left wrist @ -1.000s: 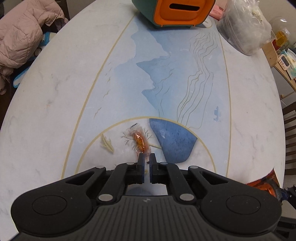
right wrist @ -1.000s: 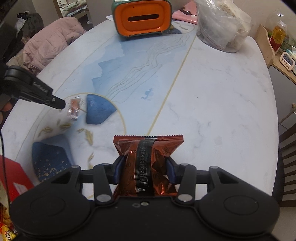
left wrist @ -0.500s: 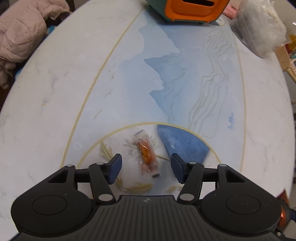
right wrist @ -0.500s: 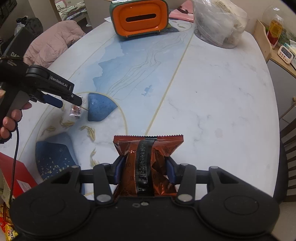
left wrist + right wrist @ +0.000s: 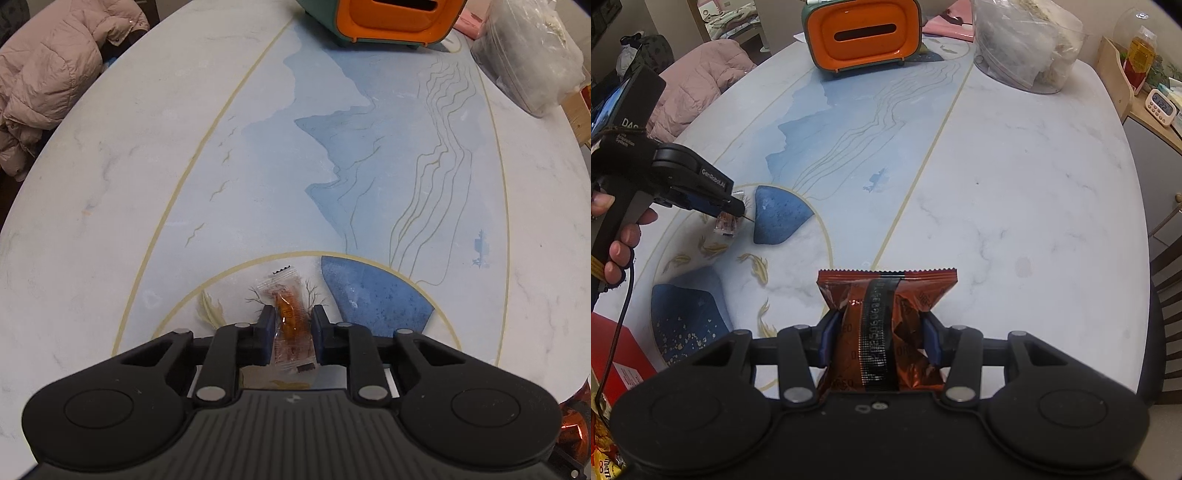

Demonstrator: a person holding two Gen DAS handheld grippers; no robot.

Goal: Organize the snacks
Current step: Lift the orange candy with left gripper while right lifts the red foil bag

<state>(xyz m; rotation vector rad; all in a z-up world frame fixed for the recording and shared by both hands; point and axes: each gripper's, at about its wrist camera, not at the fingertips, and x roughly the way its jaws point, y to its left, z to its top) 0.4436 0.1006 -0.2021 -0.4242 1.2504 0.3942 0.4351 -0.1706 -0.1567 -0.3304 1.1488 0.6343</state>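
A small clear packet with an orange snack lies on the table between the fingers of my left gripper. The fingers press its sides. The same packet shows in the right wrist view under the left gripper. My right gripper is shut on a copper-red foil snack bag and holds it above the table's near edge.
An orange and green box stands at the far end of the patterned oval table. A clear bag sits at the far right. A pink jacket hangs at the left. A red box is at near left.
My left gripper opened, moved forward over the orange snack packet, then closed on its sides. My right gripper kept hold of the foil bag with little movement.
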